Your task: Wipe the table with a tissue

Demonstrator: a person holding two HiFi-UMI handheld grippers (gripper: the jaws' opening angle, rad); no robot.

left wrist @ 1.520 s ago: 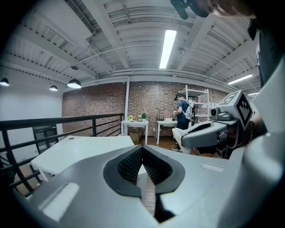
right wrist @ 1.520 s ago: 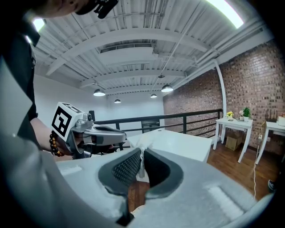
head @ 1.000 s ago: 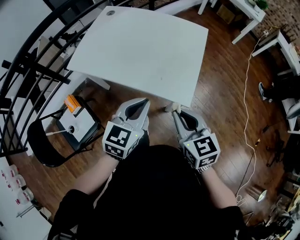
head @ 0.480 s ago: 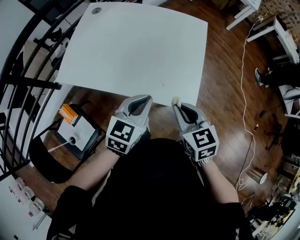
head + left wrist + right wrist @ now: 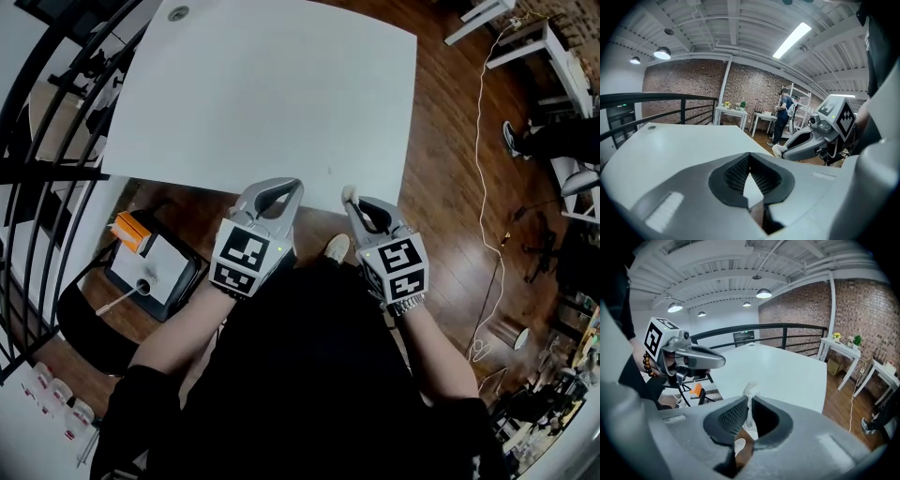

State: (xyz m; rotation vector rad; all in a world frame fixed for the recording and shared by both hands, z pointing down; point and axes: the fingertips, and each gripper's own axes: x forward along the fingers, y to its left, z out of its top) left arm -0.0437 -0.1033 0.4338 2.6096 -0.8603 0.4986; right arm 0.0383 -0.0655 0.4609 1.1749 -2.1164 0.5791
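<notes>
White tissue sits pinched in the right hand-held gripper, its tuft poking past the tips at the bench's near edge, ready to wipe I'd say, while the left hand-held gripper hovers alongside, clenched on nothing.

Bright overhead lamps, fisheye edges, sharp

The table lies open from near edge to far edge, with only a small round grommet at its far left corner. A black railing hems the left edge. Wood floor runs open past the right edge.
</notes>
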